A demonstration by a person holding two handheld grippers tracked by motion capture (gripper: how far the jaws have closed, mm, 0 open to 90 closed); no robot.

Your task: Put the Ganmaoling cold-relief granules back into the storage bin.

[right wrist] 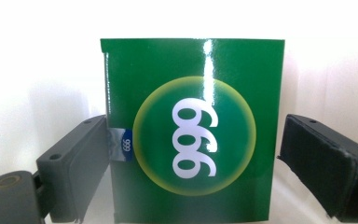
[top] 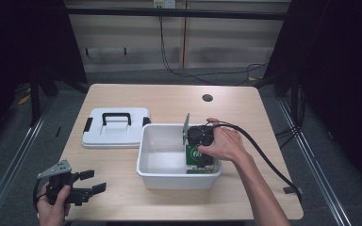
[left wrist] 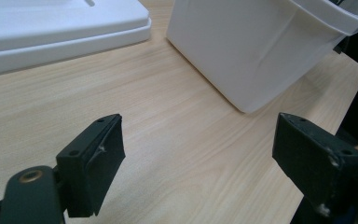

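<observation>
The light, stiff, glossy box, judged slippery, was flanked at its side edges by the right gripper's wide-set jaws.

"999" on green box (sideways)

Box in bin; lid left of bin

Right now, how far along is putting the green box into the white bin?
Done: the lid is off, lying on the table left of the white bin. In hand: the right gripper is down inside the bin with the green box between its open jaws, so the box looks just released or about to be gripped. Left: withdrawing and probably refitting the lid. The left gripper waits open.
</observation>
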